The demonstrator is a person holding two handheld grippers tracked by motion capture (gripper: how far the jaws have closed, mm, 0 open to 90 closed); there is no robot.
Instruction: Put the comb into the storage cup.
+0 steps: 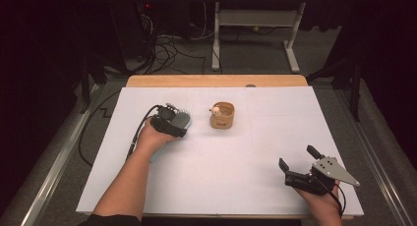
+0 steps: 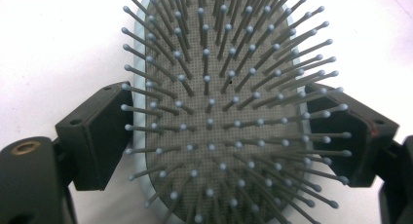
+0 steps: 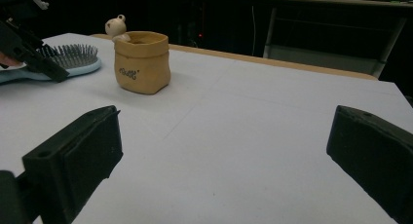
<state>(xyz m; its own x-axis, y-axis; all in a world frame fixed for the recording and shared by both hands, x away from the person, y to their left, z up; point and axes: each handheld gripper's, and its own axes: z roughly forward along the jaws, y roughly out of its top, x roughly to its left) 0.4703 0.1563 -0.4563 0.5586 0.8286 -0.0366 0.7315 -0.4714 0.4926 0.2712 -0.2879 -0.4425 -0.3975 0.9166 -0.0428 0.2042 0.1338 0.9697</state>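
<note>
Closely, left gripper [image 2: 214,136] straddles an oval, pin-bristled, pale-blue hairbrush [image 2: 219,87].

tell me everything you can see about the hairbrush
The hairbrush is a paddle type with a pale blue, plastic-looking rim, a grey perforated cushion and rows of thin grey bristles tipped with small balls. It lies flat on the white table, bristles up, left of the tan pot. The left gripper straddles its head: one black jaw sits close against each long side, though whether the pads actually press on the rim cannot be told. Part of its handle is hidden under the hand.
</note>
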